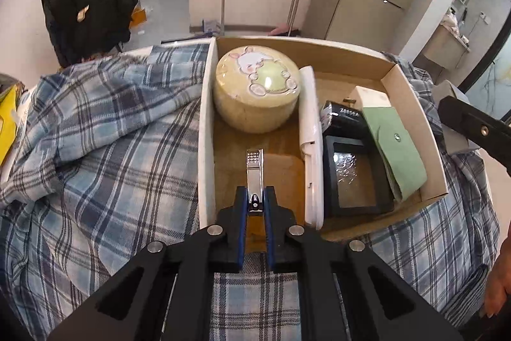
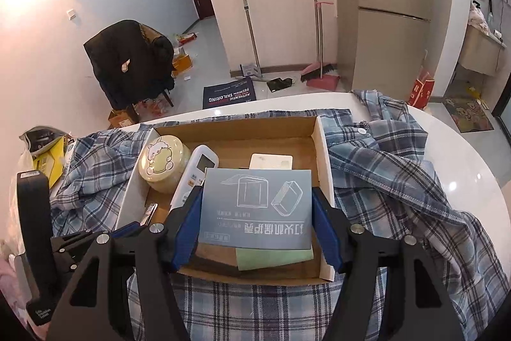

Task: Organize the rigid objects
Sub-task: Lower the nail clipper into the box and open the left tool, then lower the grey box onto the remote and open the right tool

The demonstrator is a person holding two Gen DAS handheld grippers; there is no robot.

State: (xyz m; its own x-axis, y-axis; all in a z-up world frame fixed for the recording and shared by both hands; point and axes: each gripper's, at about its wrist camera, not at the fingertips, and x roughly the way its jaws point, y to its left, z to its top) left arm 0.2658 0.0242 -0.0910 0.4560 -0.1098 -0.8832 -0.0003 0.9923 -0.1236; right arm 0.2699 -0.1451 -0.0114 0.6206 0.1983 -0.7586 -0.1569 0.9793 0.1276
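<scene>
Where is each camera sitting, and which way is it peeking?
Left wrist: rides the left gripper, looking down into the cardboard box; its black fingers pinch a nail clipper.
Right wrist: rides the right gripper, looking down over the same box; its fingers clamp a grey box.
Both see: the rabbit tin, white remote, plaid shirt.

We see a lived-in home: a broom and dustpan against the wall, a jacket-draped chair, a doormat, a plaid shirt spread out
</scene>
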